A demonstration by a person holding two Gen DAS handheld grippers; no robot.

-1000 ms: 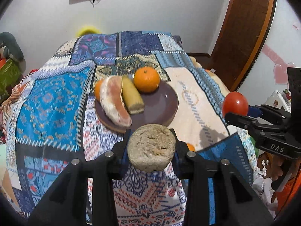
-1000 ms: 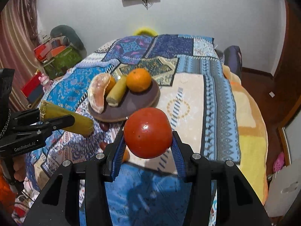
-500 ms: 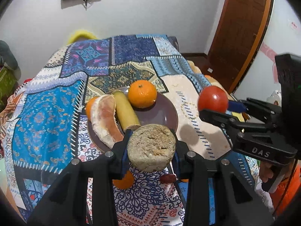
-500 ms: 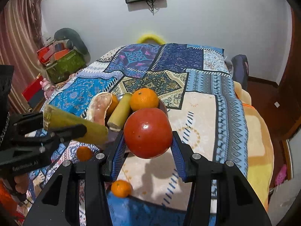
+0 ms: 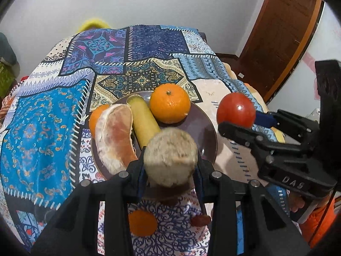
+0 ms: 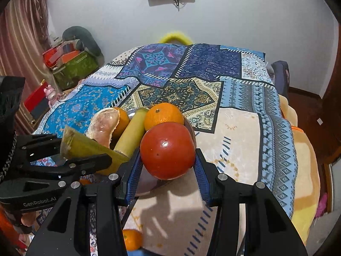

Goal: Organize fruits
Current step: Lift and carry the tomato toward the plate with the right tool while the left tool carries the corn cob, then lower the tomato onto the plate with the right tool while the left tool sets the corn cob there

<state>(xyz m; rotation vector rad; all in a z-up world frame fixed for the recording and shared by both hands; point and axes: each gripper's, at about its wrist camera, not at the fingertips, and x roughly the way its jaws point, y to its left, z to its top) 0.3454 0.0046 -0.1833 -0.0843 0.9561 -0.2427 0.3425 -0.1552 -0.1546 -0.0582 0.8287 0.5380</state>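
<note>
Patchwork bedspread (image 5: 53, 111), plate (image 5: 204, 125) half hidden, left claw (image 5: 170, 166) clamping blurred stalk piece (image 5: 170, 155), right claw (image 6: 168, 162) clamping tomato (image 6: 168, 149)

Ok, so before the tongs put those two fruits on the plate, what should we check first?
1. Left tongs holding the yellow-green stick piece firmly: ok.
2. Right tongs holding the red tomato firmly: ok.
3. Bare space on the brown plate near its right side: ok.
4. The big orange, the peeled pomelo wedge and the other stick piece sitting steady on the plate: ok.
5. Both tongs far enough apart not to bump: cannot tell.
6. Small orange still loose on the cloth: not ok.
</note>
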